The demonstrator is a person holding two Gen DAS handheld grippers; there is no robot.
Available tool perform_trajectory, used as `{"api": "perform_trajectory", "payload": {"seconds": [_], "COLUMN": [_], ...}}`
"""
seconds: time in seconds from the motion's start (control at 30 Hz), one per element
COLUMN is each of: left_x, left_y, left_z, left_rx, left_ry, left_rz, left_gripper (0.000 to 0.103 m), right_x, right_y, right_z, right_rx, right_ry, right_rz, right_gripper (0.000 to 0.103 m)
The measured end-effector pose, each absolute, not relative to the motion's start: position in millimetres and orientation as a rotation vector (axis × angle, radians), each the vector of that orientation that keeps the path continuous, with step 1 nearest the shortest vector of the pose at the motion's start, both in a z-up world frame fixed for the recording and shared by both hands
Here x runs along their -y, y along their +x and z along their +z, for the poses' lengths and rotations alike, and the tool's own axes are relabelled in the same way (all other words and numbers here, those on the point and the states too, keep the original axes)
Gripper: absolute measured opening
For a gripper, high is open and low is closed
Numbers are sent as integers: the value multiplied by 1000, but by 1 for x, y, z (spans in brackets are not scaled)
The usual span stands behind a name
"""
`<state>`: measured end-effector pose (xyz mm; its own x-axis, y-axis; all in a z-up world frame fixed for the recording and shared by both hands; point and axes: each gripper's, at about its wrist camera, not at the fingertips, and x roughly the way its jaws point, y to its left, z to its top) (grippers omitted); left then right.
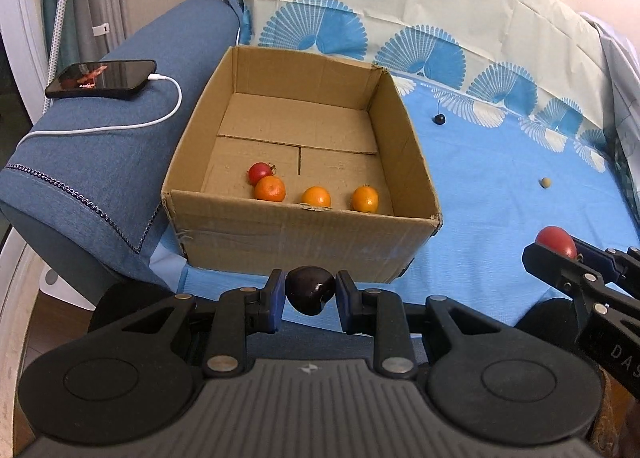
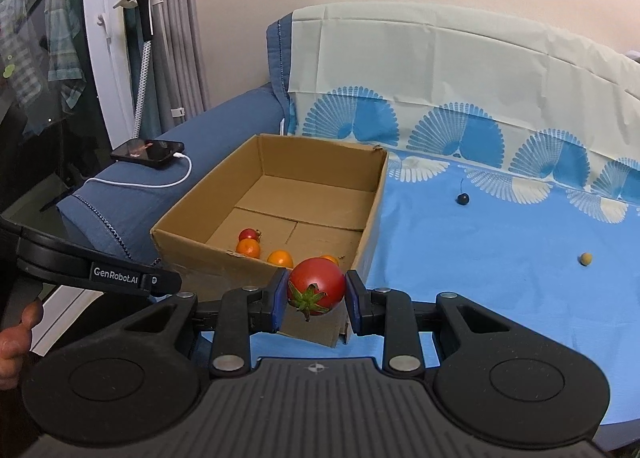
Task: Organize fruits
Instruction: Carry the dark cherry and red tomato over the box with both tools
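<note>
At the upper left of the left wrist view, a glossy black phone [image 1: 102, 78] lies on the blue woven sofa arm [image 1: 120, 145], a white charging cable [image 1: 120, 125] curling from its end. To the right of the sofa arm sits an open cardboard box [image 1: 304, 234], matte brown with creased, slightly torn edges and flaps forming its floor. Along its near wall lie a small red tomato [image 1: 259, 171] touching an orange citrus fruit [image 1: 270, 189], then a second orange fruit [image 1: 316, 197] and a third orange fruit [image 1: 365, 198], each set apart from the next.

At the lower centre of the same view, the left gripper [image 1: 311, 292] pinches a dark plum [image 1: 310, 292], a smooth, near-black, rounded fruit with a small shine, between its blue pads, in front of the box's near wall.

Right of the box, the thin blue tablecloth [image 1: 500, 193], printed with fan shapes, carries a dark cherry [image 1: 439, 119] with a stem and, well apart from it, a small tan round fruit [image 1: 544, 182].

In the right wrist view's lower centre, the right gripper [image 2: 317, 292] clamps a large red tomato [image 2: 317, 289], glossy and round with a green star-shaped calyx facing the camera, held just before the box's near right corner. The same gripper shows at the right edge of the left wrist view.
</note>
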<state>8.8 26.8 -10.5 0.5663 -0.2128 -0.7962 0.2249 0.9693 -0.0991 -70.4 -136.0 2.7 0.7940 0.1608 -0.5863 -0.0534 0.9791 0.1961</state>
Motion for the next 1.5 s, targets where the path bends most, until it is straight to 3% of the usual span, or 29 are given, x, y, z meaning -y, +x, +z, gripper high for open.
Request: {"api": "perform_trajectory", "payload": {"seconds": [1.5], "left_x": [-30], "left_y": [72], "left_z": [1], "left_rx": [-896], "left_ry": [-28], "left_rz": [-216], "left_gripper": [30], "right_x": [128], "right_y": [-18], "right_z": [-4], "right_rx": [-657], "right_ry": [147], "right_rz": [142], "right_gripper": [31]}}
